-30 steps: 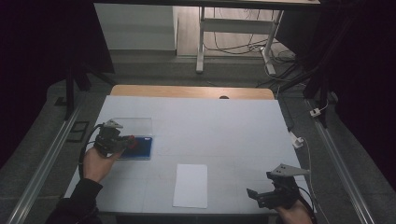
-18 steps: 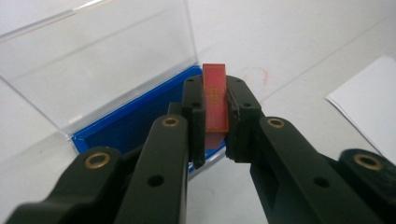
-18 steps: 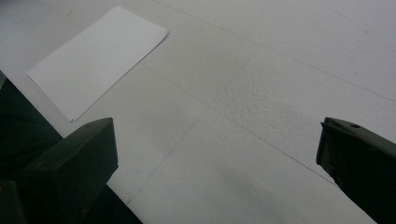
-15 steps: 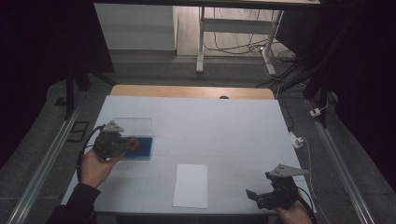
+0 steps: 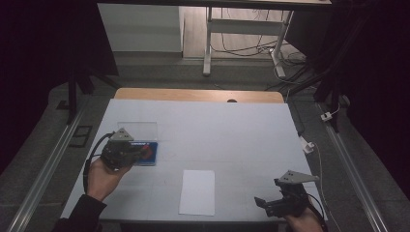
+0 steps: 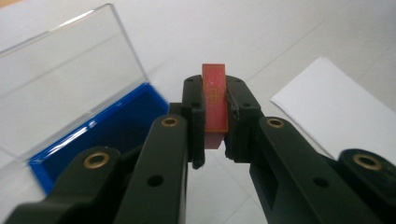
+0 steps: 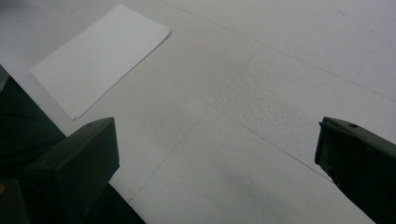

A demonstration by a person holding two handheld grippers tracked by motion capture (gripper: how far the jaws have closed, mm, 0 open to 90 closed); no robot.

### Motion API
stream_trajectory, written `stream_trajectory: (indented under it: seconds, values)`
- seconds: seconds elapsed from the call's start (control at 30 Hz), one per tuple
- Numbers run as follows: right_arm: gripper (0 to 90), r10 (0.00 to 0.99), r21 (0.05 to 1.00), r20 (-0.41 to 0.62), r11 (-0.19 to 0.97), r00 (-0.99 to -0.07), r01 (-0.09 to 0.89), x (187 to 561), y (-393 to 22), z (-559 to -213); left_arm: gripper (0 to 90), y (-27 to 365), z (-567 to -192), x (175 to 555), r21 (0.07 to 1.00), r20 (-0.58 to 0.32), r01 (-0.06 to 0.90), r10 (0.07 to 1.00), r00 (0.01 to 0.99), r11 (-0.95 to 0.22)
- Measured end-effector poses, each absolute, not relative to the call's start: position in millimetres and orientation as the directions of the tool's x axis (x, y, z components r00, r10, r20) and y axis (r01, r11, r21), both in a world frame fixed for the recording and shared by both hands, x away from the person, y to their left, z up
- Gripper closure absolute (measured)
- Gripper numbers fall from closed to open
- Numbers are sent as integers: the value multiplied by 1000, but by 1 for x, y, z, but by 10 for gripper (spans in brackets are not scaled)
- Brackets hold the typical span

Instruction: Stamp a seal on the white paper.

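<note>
A blue case [image 6: 109, 133] with a clear lid [image 6: 65, 72] standing open lies on the white table at the left [image 5: 145, 152]. My left gripper [image 6: 215, 109] is shut on a red card deck [image 6: 214, 105], held on edge just above and beside the blue tray; in the high view this left gripper [image 5: 126, 151] sits over the case. A white sheet of paper [image 5: 197, 191] lies near the front middle of the table, also the white sheet [image 7: 100, 56]. My right gripper [image 5: 270, 205] rests at the front right, its jaws wide apart and nothing between them.
The white table [image 5: 217, 130] has a wooden strip [image 5: 198, 94] along its far edge. A white plug and cable [image 5: 308, 145] hang off the right edge. A metal rail [image 5: 46, 162] runs along the left side.
My left gripper has shifted slightly back and left over the blue case with the red deck in it. The right gripper has stayed put.
</note>
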State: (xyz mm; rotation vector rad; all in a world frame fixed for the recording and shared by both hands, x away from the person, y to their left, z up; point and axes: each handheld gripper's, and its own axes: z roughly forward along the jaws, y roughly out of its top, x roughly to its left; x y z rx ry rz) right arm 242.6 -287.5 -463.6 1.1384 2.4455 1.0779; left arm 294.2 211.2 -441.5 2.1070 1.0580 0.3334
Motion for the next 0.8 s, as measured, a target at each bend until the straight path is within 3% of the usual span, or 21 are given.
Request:
stream_trajectory:
  seconds: [0.8]
  values:
    - [0,733,704,89,433,-674,563,244,-286,-464,792,159,-436,283,706,-82,508,655,751,-493]
